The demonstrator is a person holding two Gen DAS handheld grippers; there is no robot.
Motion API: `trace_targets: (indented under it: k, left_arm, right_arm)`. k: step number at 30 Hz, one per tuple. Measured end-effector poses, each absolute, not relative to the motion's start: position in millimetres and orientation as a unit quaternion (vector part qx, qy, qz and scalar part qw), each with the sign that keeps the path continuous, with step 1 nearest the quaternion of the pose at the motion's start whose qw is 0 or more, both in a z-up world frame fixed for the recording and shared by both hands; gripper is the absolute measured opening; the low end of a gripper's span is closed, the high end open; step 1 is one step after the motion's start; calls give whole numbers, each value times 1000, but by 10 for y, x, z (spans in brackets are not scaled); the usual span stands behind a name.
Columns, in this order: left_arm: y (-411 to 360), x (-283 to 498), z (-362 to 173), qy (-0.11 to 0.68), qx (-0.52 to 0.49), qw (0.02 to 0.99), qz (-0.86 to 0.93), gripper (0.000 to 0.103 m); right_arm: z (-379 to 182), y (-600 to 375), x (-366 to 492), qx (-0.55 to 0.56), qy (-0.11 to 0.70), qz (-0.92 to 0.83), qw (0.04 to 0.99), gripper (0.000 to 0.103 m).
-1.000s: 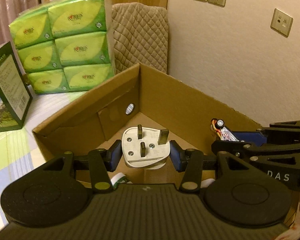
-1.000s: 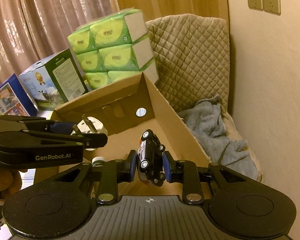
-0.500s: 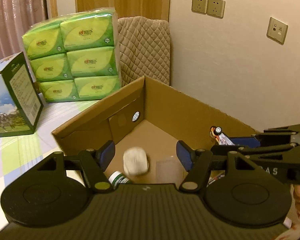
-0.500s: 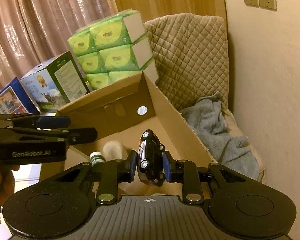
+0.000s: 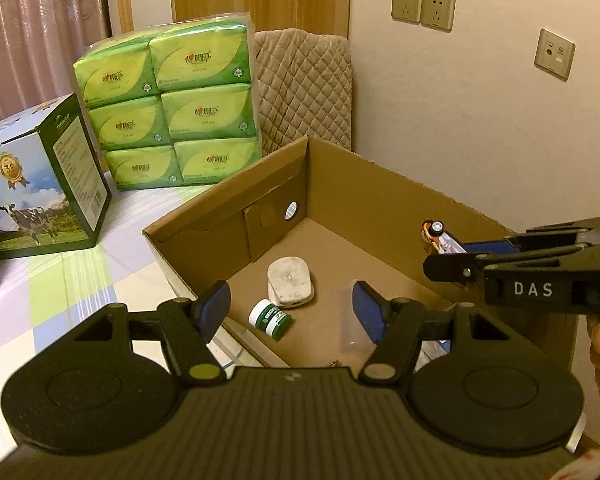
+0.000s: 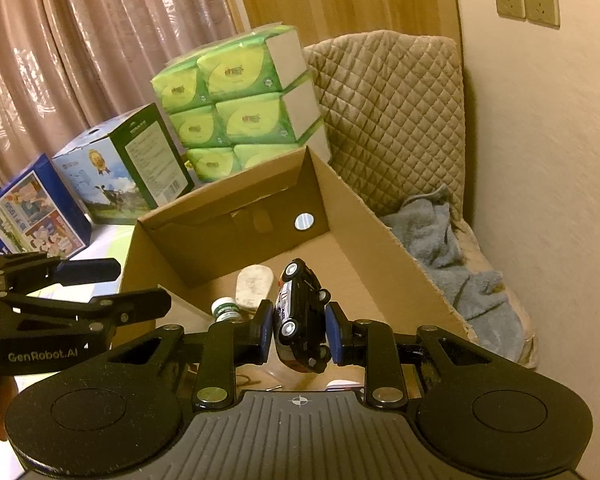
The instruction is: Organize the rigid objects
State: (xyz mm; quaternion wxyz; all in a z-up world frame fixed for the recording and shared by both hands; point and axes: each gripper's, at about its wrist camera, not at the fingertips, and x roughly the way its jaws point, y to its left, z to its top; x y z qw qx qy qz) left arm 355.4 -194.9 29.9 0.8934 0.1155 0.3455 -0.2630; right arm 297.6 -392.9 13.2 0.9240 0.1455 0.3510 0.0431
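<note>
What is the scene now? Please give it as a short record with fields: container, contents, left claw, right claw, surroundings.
container: open cardboard box on the checked cloth
contents: white plug lying pins down; small green jar beside it
left claw: open, empty, above the box's near edge
right claw: shut on a black toy car, over the box
surroundings: green tissue packs, milk carton box behind

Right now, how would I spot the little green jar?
Look inside the open cardboard box on the bed. On its floor, beside the white plug, lies the small jar: the only green thing in there, with a white lid.
</note>
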Motion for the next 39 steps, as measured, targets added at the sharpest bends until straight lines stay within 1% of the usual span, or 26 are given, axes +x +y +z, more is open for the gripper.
trace_targets:
  k: [16, 20, 21, 22, 23, 24, 25, 26, 29, 31, 37, 39]
  left_arm:
    - [-1936, 3507, 283, 348, 119, 891, -265, 63]
    - [-1918, 3498, 275, 349, 116, 892, -263, 63]
    - [-1910, 3490, 278, 349, 116, 892, -262, 63]
    - [-1899, 3473, 284, 348, 115, 893, -260, 63]
    - [-1892, 3453, 290, 348, 114, 894, -259, 63]
    - [-1878, 3431, 298, 348, 112, 894, -258, 63]
    - [-1859, 3404, 306, 348, 108, 895, -256, 63]
    - [-1847, 3387, 318, 349, 106, 896, -254, 63]
    - [-1784, 3285, 350, 347, 98, 900, -245, 67]
    - [-1724, 3193, 384, 347, 89, 903, -236, 73]
    - [-1525, 2773, 534, 351, 53, 913, -200, 85]
    - [-1463, 2595, 592, 350, 43, 917, -187, 87]
  right_arm:
    - [131, -3916, 3001, 142, 354, 42, 923, 25]
    - [102, -3988, 3036, 161, 351, 47, 921, 25]
    - [94, -4012, 3046, 168, 351, 49, 920, 26]
    - [94, -4038, 3049, 176, 351, 49, 919, 32]
    - [99, -4058, 3040, 181, 348, 48, 919, 41]
    - [108, -4080, 3021, 184, 344, 47, 919, 46]
    - [123, -4093, 3003, 186, 341, 45, 920, 54]
    - [137, -4108, 2979, 188, 337, 44, 922, 56]
    - [196, -4149, 2891, 190, 332, 41, 923, 56]
    - [245, -4160, 2812, 193, 331, 40, 923, 56]
    - [441, -4167, 2454, 196, 330, 41, 922, 57]
    - [510, -4160, 2284, 195, 330, 41, 923, 58]
